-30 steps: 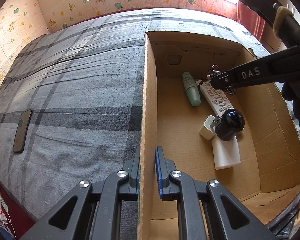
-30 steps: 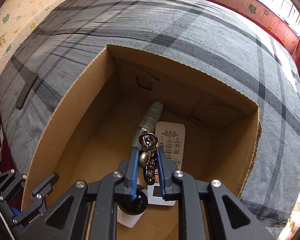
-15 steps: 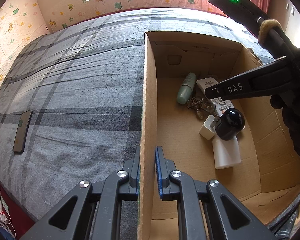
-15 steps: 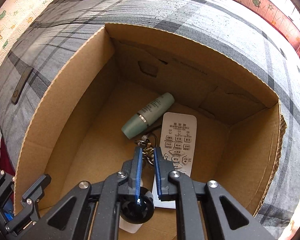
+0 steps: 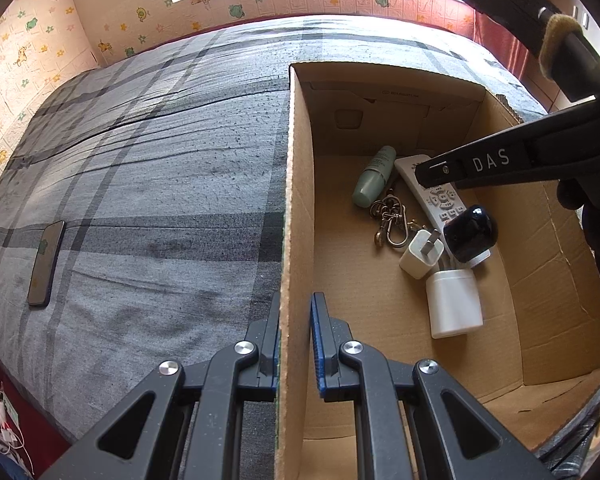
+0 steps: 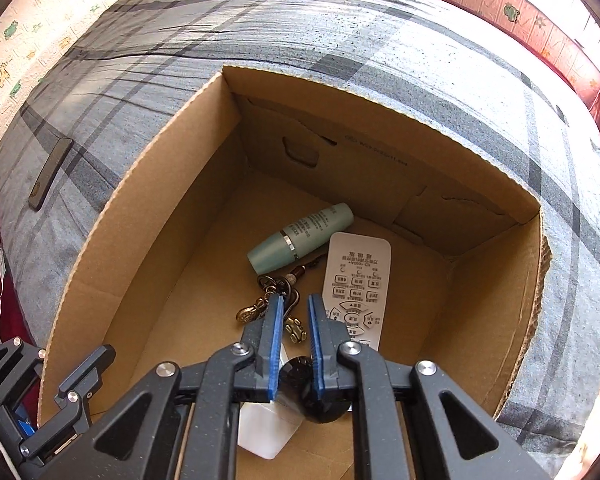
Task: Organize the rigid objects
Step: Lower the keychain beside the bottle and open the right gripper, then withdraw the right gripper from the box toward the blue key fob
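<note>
From the left wrist, the left gripper has its fingers clamped on the near wall of the cardboard box, which sits on a grey plaid bed. Inside lie a green tube, remote, keyring, white charger and a black-capped white bottle. From the right wrist, the right gripper hangs over the box, fingers drawn together on nothing, the keyring lying on the floor beneath beside the remote.

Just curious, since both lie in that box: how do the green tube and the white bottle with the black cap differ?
The green tube is slim and one colour; the white bottle is squat with a bulging black cap. The tube lies nearer the cardboard box's far wall, the bottle nearer the cameras. Both lie on their sides.
</note>
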`<state>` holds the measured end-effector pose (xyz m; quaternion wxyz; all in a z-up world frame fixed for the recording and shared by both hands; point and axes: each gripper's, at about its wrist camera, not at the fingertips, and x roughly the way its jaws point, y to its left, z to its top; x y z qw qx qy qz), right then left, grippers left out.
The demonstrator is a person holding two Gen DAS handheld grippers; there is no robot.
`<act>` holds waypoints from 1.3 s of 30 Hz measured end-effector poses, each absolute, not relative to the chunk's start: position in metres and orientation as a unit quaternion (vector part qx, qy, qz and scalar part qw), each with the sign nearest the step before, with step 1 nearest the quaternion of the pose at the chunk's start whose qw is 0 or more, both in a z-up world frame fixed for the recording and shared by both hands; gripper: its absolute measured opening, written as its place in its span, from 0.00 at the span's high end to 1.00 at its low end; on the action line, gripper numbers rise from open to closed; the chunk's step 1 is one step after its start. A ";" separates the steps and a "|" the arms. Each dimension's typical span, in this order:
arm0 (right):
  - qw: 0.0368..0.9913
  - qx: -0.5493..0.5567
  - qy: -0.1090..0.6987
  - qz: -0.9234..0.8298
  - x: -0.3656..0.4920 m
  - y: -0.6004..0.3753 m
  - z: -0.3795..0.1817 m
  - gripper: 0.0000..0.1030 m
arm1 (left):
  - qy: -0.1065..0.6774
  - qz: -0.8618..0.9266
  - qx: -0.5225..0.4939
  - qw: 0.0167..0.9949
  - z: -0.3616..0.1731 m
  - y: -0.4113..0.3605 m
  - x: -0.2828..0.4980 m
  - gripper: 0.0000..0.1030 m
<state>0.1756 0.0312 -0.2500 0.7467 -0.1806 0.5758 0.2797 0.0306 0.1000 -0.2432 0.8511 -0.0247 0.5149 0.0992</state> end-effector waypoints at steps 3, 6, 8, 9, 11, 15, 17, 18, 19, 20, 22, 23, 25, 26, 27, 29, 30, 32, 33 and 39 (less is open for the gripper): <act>0.753 -0.181 0.569 0.278 0.173 0.029 -0.241 0.75 | 0.515 0.100 -0.025 0.851 -0.243 0.100 0.031 0.87; 0.757 -0.178 0.564 0.279 0.170 0.025 -0.233 0.66 | 0.515 0.101 -0.024 0.851 -0.243 0.100 0.031 0.87; 0.760 -0.177 0.560 0.279 0.168 0.022 -0.227 0.61 | 0.515 0.102 -0.023 0.851 -0.242 0.100 0.031 0.87; 0.762 -0.177 0.558 0.279 0.167 0.021 -0.224 0.59 | 0.515 0.102 -0.023 0.851 -0.242 0.099 0.031 0.87; 0.765 -0.175 0.554 0.278 0.165 0.018 -0.219 0.55 | 0.515 0.102 -0.023 0.851 -0.242 0.099 0.031 0.87; 0.770 -0.168 0.549 0.278 0.161 0.011 -0.207 0.45 | 0.515 0.102 -0.022 0.851 -0.242 0.099 0.031 0.87; 0.774 -0.166 0.545 0.277 0.160 0.007 -0.201 0.39 | 0.515 0.102 -0.021 0.851 -0.242 0.099 0.031 0.87; 0.776 -0.164 0.543 0.276 0.159 0.006 -0.199 0.36 | 0.515 0.102 -0.021 0.851 -0.242 0.099 0.031 0.87; 0.777 -0.162 0.542 0.276 0.159 0.004 -0.196 0.34 | 0.515 0.102 -0.021 0.851 -0.242 0.099 0.031 0.87; 0.779 -0.161 0.540 0.275 0.158 0.001 -0.194 0.32 | 0.515 0.102 -0.021 0.851 -0.242 0.099 0.031 0.87; 0.784 -0.159 0.536 0.271 0.158 -0.003 -0.190 0.26 | 0.515 0.102 -0.020 0.851 -0.242 0.099 0.031 0.87; 0.786 -0.156 0.534 0.271 0.157 -0.005 -0.187 0.21 | 0.516 0.103 -0.020 0.850 -0.242 0.099 0.031 0.87; 0.789 -0.149 0.532 0.270 0.158 -0.011 -0.184 0.13 | 0.516 0.103 -0.021 0.850 -0.242 0.099 0.031 0.87; 0.791 -0.147 0.530 0.269 0.157 -0.014 -0.182 0.08 | 0.516 0.103 -0.020 0.850 -0.242 0.099 0.031 0.87; 0.793 -0.145 0.528 0.268 0.157 -0.017 -0.180 0.04 | 0.516 0.103 -0.020 0.850 -0.242 0.099 0.031 0.87; 0.797 -0.143 0.523 0.265 0.157 -0.023 -0.176 0.01 | 0.516 0.103 -0.020 0.850 -0.242 0.099 0.031 0.87; 0.800 -0.143 0.520 0.264 0.156 -0.027 -0.175 0.00 | 0.516 0.103 -0.020 0.850 -0.242 0.099 0.031 0.87; 0.806 -0.140 0.515 0.255 0.156 -0.035 -0.172 0.00 | 0.516 0.103 -0.020 0.850 -0.242 0.099 0.031 0.87; 0.808 -0.139 0.514 0.252 0.156 -0.040 -0.171 0.00 | 0.516 0.103 -0.020 0.850 -0.241 0.099 0.031 0.87; 0.817 -0.135 0.511 0.232 0.157 -0.071 -0.165 0.00 | 0.516 0.103 -0.020 0.850 -0.241 0.098 0.032 0.87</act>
